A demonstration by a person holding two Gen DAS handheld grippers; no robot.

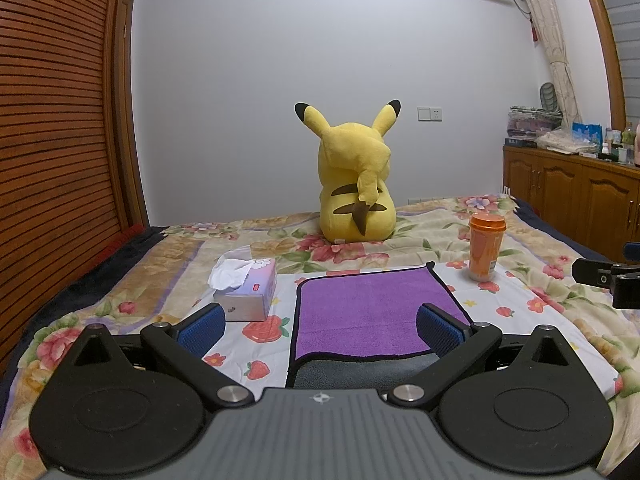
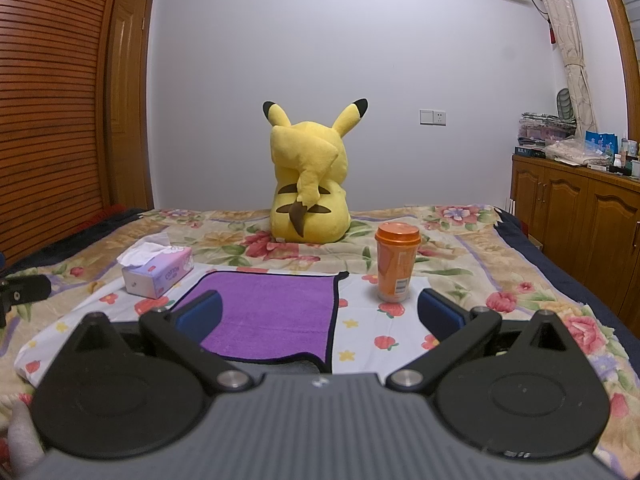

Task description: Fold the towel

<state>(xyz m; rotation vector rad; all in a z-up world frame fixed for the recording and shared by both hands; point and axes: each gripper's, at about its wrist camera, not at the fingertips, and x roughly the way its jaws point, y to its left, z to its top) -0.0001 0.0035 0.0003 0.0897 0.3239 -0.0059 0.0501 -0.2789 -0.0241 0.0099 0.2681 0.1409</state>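
A purple towel (image 1: pixel 360 312) with a black hem lies flat on a white strawberry-print cloth (image 1: pixel 256 344) on the bed; its near edge is turned over, showing grey. It also shows in the right wrist view (image 2: pixel 272 312). My left gripper (image 1: pixel 320 326) is open and empty, hovering above the towel's near edge, its blue pads (image 1: pixel 202 326) spread wide. My right gripper (image 2: pixel 320 314) is open and empty above the towel's near right corner. The right gripper also shows at the right edge of the left wrist view (image 1: pixel 608 280).
A tissue box (image 1: pixel 248 288) stands left of the towel, also in the right wrist view (image 2: pixel 158 274). An orange cup (image 1: pixel 486 246) stands right of it, also in the right wrist view (image 2: pixel 396 262). A yellow plush (image 1: pixel 356 184) sits behind. A wooden cabinet (image 1: pixel 580 196) is at right.
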